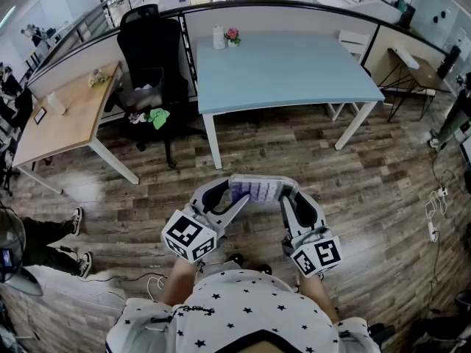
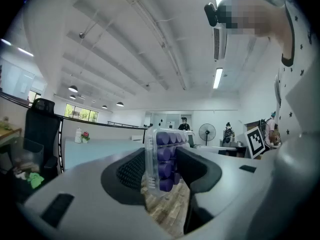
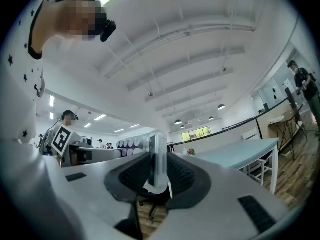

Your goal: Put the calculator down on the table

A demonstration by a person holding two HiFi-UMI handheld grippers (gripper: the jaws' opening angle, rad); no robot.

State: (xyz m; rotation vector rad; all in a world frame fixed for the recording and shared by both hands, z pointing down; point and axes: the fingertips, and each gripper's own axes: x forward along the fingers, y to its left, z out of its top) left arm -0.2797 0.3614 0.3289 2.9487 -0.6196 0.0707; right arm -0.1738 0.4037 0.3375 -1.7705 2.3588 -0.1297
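Observation:
The calculator [image 1: 254, 190], with purple keys in a clear case, hangs over the wooden floor in front of me, held from both ends. My left gripper [image 1: 234, 199] is shut on its left end. In the left gripper view the calculator [image 2: 163, 159] stands on edge between the dark pads of the left gripper [image 2: 162, 168], keys facing right. My right gripper [image 1: 284, 195] is shut on the other end. The right gripper view shows the calculator [image 3: 158, 160] edge-on in the jaws of the right gripper [image 3: 158, 173]. The light blue table [image 1: 287, 72] lies ahead, beyond both grippers.
On the table's far left corner stand a white bottle [image 1: 218, 37] and a small flower pot [image 1: 233, 35]. A black office chair [image 1: 151, 57] stands to the table's left, beside a wooden desk [image 1: 62, 116]. Someone's legs [image 1: 51, 237] show at the left edge.

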